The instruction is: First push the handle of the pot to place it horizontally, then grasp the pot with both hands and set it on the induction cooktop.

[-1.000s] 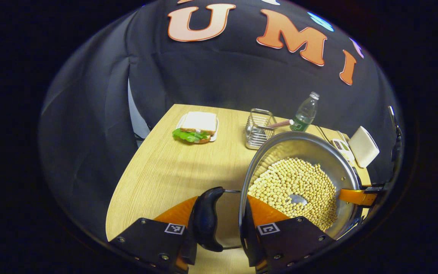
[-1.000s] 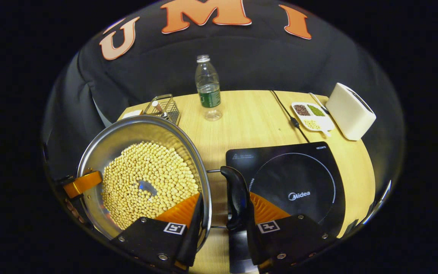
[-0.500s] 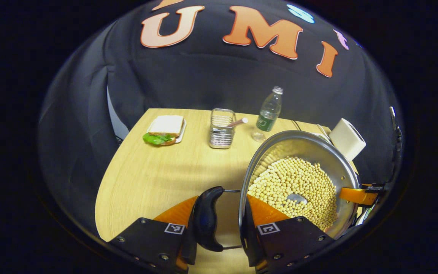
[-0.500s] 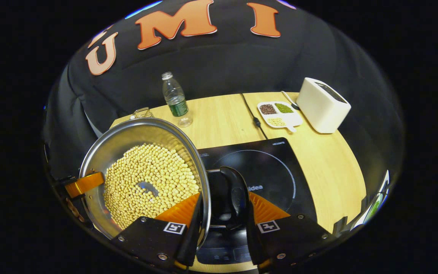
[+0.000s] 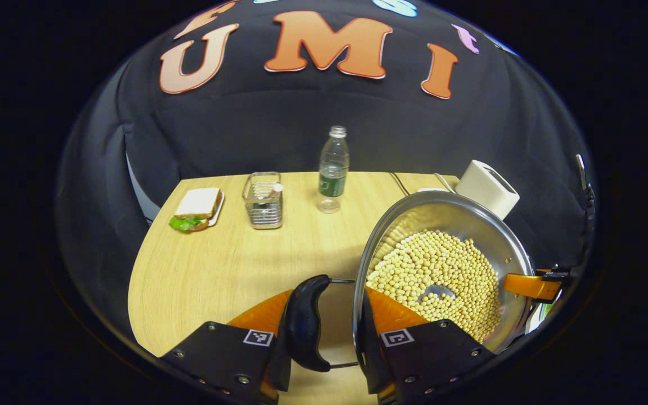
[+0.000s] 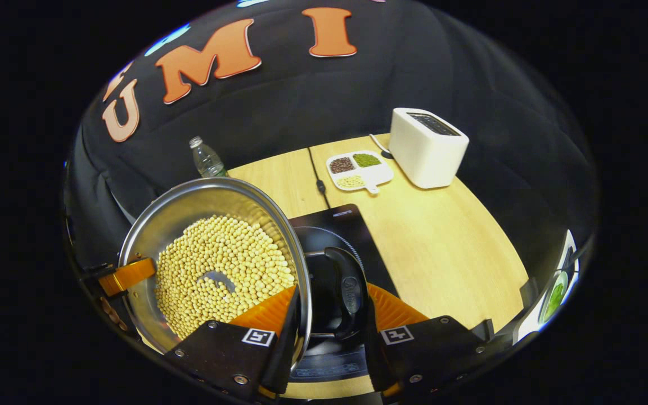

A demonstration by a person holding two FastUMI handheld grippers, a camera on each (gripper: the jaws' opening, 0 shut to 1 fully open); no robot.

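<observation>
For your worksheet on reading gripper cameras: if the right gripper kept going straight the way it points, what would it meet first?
The right gripper already clamps the pot by its handle. Straight ahead lies bare table right of the induction cooktop; then probably the divided dish, though depth is unclear.

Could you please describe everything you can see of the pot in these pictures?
The pot is round, shiny metal, wide and shallow, filled with pale yellow beans. A dark loop handle sticks out on each side. The left gripper and right gripper each clamp its rim and handle. It hangs partly over the black induction cooktop.

bare tabletop point(image 6: 442, 242) right of cooktop point(image 6: 335, 225)
</observation>
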